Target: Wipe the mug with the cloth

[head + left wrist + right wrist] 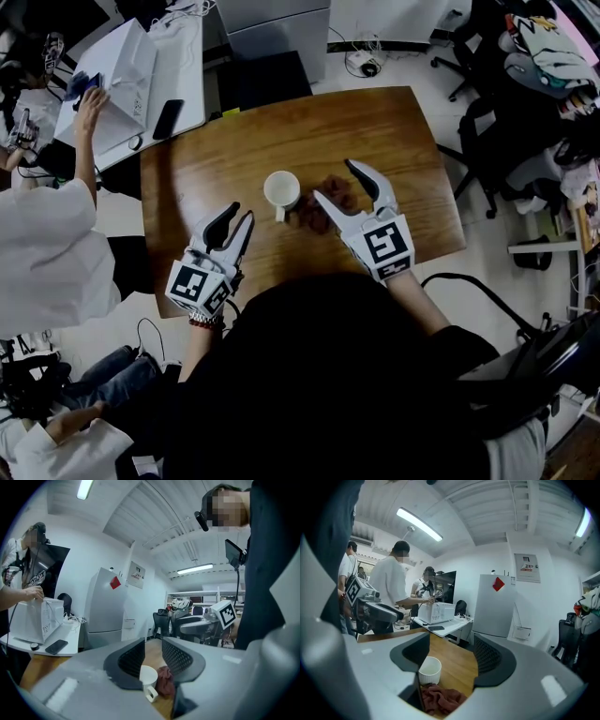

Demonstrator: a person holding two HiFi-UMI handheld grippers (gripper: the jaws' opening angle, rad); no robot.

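A white mug (281, 190) stands upright near the middle of the wooden table (394, 131), its handle toward me. A crumpled dark red cloth (322, 208) lies on the table right beside it. My left gripper (238, 215) hovers over the table's near left part, open and empty, short of the mug. My right gripper (334, 181) is wide open above the cloth, not touching it. Beyond the empty jaws in the left gripper view (153, 645) are the mug (148, 676) and cloth (165, 682). The right gripper view (451, 641) shows the mug (430, 670) and cloth (440, 699) below.
A white side table (183, 56) at the back left holds a white box (127, 80) and a phone (168, 119); a person (42, 234) stands beside it. Office chairs (506, 141) crowd the right. A grey cabinet (277, 33) stands behind the table.
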